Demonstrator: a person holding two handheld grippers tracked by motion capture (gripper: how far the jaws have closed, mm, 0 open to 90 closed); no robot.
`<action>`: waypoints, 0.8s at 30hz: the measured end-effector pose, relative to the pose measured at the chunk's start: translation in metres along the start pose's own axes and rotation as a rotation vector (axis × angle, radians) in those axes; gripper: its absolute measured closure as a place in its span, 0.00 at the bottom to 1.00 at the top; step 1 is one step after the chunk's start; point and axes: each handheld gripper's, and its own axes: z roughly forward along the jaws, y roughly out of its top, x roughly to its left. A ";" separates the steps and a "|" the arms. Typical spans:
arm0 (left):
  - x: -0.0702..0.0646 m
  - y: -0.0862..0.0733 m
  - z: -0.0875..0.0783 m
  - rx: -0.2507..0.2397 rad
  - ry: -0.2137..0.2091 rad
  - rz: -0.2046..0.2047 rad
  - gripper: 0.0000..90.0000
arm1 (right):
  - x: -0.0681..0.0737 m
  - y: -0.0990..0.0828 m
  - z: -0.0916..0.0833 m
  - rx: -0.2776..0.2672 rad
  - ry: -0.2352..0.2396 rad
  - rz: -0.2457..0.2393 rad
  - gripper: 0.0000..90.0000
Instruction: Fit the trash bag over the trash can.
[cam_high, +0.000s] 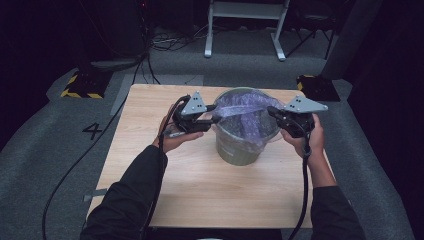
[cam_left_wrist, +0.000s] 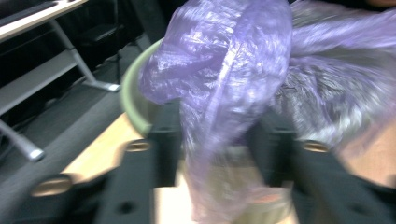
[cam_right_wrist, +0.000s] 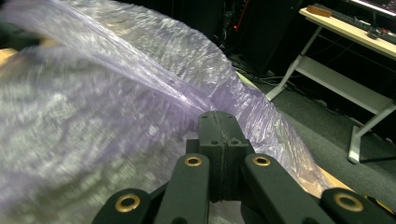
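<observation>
Room: dark, grey carpet floor (cam_high: 45, 145), white metal frame (cam_high: 245, 20) at the back, cables across the floor.
Table: light wood table (cam_high: 200, 180), square-on to the person, bare but for one pail.
Pail: green bucket (cam_high: 240, 150) stands upright near the far middle of the table, between the two grippers.
Liner: thin purple plastic bag (cam_high: 245, 117) sits in the bucket, its top edge pulled up above the rim and stretched across the mouth from one gripper to the other.
Left gripper: left gripper (cam_high: 212, 120) is held at the bucket's left rim, pointing toward the bag.
Left jaws: spread apart in the left gripper view; a bunched fold of the bag (cam_left_wrist: 224, 93) hangs down between them, pads not pressing on it; picture blurred.
Right gripper: right gripper (cam_high: 272, 112) is held at the bucket's right rim, level with the other.
Right jaws: pressed together in the right gripper view (cam_right_wrist: 219, 126), pinching the bag's edge; the film (cam_right_wrist: 116, 93) runs taut away from the tips.
Bucket rim: green lip (cam_left_wrist: 128, 93) seen behind the bag in the left gripper view.
Hands: the person's hands grip both tools from below, dark sleeves (cam_high: 130, 200) entering from the near edge.
</observation>
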 end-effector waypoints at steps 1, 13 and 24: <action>0.004 0.001 0.002 0.016 0.005 0.005 0.86 | -0.001 0.000 0.000 0.004 -0.006 0.001 0.99; 0.030 0.005 0.019 0.083 0.034 0.000 0.94 | -0.012 -0.006 0.007 0.053 -0.113 -0.032 0.99; 0.027 0.010 0.012 0.057 -0.001 -0.017 0.99 | 0.000 -0.012 -0.020 -0.050 -0.080 -0.007 0.48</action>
